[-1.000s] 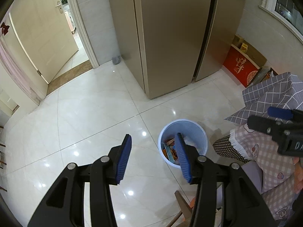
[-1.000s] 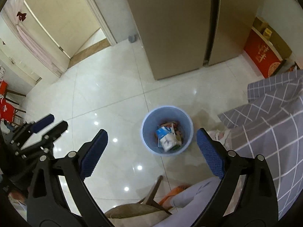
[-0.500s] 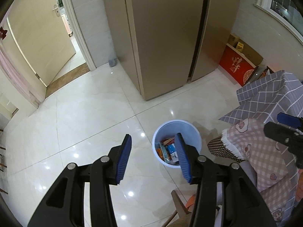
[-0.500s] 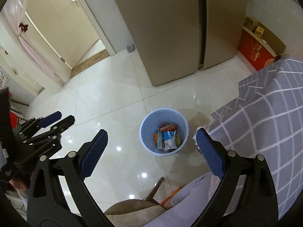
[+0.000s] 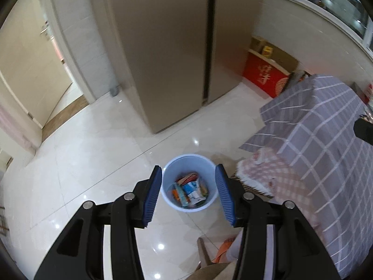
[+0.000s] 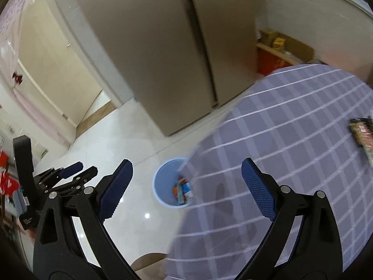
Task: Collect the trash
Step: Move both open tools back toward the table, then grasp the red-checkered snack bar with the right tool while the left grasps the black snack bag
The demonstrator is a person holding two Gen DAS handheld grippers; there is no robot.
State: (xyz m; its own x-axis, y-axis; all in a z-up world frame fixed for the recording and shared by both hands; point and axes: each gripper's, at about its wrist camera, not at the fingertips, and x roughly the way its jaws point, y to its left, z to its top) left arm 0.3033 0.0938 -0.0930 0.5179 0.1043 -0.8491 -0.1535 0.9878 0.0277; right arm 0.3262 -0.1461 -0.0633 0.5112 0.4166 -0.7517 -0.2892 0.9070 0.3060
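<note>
A light blue bin stands on the white tiled floor, with several wrappers and cartons lying in it. My left gripper hangs high above it, open, with nothing between its blue pads. My right gripper is open too and empty, over the edge of a table with a grey checked cloth. That cloth hides part of the bin in the right wrist view. A dark flat packet lies on the cloth at the far right. The left gripper shows at the left there.
A tall beige fridge stands behind the bin. A red box sits by the wall at the right. A chair with a pink checked cover is tucked beside the table. An open doorway lies at the left.
Both grippers rose and swung right. The bin looks smaller and now sits between the left gripper's pads. The table cloth fills much more of the right wrist view and covers part of the bin.
</note>
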